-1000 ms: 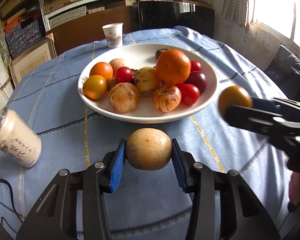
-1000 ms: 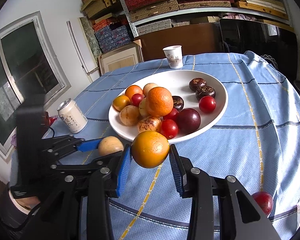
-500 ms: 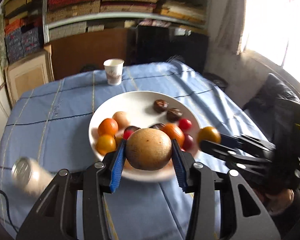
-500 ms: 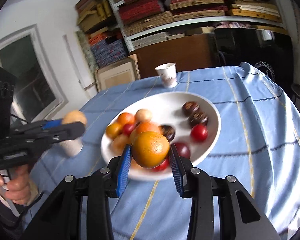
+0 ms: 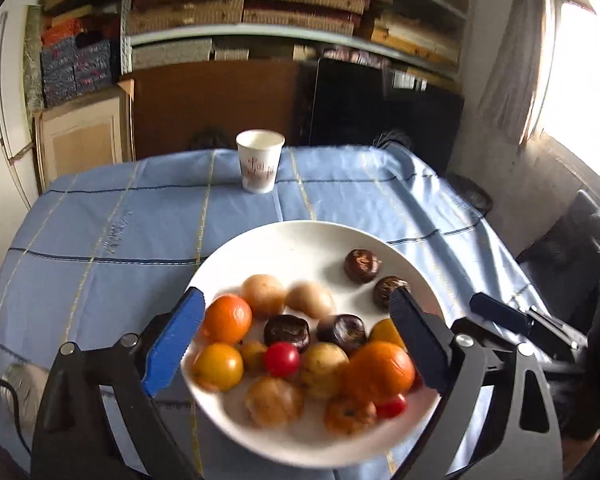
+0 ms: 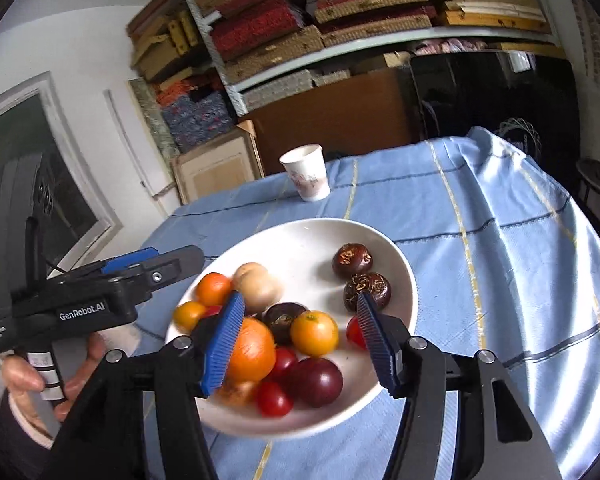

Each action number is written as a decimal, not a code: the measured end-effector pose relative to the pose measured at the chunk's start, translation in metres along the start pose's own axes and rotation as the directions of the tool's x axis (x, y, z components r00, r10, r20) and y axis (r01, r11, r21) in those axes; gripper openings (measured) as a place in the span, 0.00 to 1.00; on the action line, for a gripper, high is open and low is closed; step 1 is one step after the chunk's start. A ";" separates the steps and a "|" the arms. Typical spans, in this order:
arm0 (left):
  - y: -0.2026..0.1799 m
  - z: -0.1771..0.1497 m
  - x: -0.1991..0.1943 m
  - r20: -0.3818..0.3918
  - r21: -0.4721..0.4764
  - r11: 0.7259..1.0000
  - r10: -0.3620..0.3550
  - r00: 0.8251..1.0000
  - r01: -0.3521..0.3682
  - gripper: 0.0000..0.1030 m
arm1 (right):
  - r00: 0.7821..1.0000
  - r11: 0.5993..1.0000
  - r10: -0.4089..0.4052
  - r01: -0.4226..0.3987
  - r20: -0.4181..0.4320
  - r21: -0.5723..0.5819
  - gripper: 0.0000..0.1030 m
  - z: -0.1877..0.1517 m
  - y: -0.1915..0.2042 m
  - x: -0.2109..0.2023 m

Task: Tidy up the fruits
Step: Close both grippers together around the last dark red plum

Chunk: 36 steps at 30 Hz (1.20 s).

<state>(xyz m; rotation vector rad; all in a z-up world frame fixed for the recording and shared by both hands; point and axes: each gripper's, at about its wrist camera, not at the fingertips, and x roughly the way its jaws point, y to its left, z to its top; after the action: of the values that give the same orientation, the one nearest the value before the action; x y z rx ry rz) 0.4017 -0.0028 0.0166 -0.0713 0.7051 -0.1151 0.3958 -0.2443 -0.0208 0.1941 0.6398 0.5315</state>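
Note:
A white bowl (image 5: 296, 240) holds several fruits: oranges, red tomatoes, tan round fruits and dark brown ones. My left gripper (image 5: 296, 340) hangs open and empty above the bowl's near half. My right gripper (image 6: 300, 340) is open and empty above the bowl (image 6: 404, 264). A small orange (image 6: 314, 333) lies in the pile between its fingers, beside a bigger orange (image 6: 252, 350). The tan fruit (image 5: 310, 300) lies among the others. The left gripper also shows in the right wrist view (image 6: 172, 260), and the right gripper in the left wrist view (image 5: 500, 314).
A paper cup (image 5: 260, 166) stands at the far side of the blue checked tablecloth (image 5: 100, 240). A blurred can (image 5: 24, 384) lies at the left. Shelves and cabinets stand behind the table. A dark seat (image 5: 580, 240) is at the right.
Both grippers rose over the bowl and opened. The tan fruit left my left gripper and the orange left my right gripper; both now lie in the bowl.

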 end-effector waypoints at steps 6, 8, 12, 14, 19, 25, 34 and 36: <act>-0.019 -0.054 -0.043 0.042 0.025 0.999 -0.030 0.999 0.029 0.94 | 0.999 0.998 -0.038 0.038 0.007 -0.058 0.58 -0.044 -0.007 -0.058; -0.037 -0.073 -0.047 -0.038 0.068 0.991 -0.110 0.993 0.113 0.94 | 0.995 0.992 -0.095 0.094 -0.006 -0.083 0.58 -0.067 -0.012 -0.075; -0.068 -0.094 -0.058 -0.109 0.111 0.958 -0.253 0.961 0.265 0.94 | 0.985 0.978 -0.170 0.163 -0.041 -0.130 0.58 -0.105 -0.018 -0.104; -0.087 -0.098 -0.062 -0.126 0.157 0.931 -0.312 0.942 0.330 0.94 | 0.982 0.978 -0.167 0.154 -0.087 -0.139 0.58 -0.117 -0.021 -0.110; -0.126 -0.094 -0.046 -0.253 0.169 0.849 -0.454 0.854 0.501 0.93 | 0.961 0.960 -0.215 0.176 -0.172 -0.217 0.58 -0.127 -0.031 -0.099; -0.164 -0.101 -0.001 -0.369 0.226 0.837 -0.400 0.839 0.499 0.65 | 0.956 0.955 -0.161 0.089 -0.244 -0.282 0.58 -0.123 -0.043 -0.081; -0.197 -0.115 0.021 -0.417 0.362 0.784 -0.347 0.840 0.504 0.62 | 0.958 0.951 -0.116 0.031 -0.263 -0.307 0.53 -0.116 -0.044 -0.074; -0.201 -0.117 0.023 -0.419 0.377 0.778 -0.340 0.842 0.502 0.60 | 0.953 0.953 -0.122 0.035 -0.276 -0.302 0.52 -0.117 -0.047 -0.070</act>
<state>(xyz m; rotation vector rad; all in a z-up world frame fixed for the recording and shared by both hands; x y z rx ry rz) 0.3264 -0.2082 -0.0659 0.2713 0.9717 -0.7588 0.2959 -0.3200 -0.0921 -0.1956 0.8429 0.5760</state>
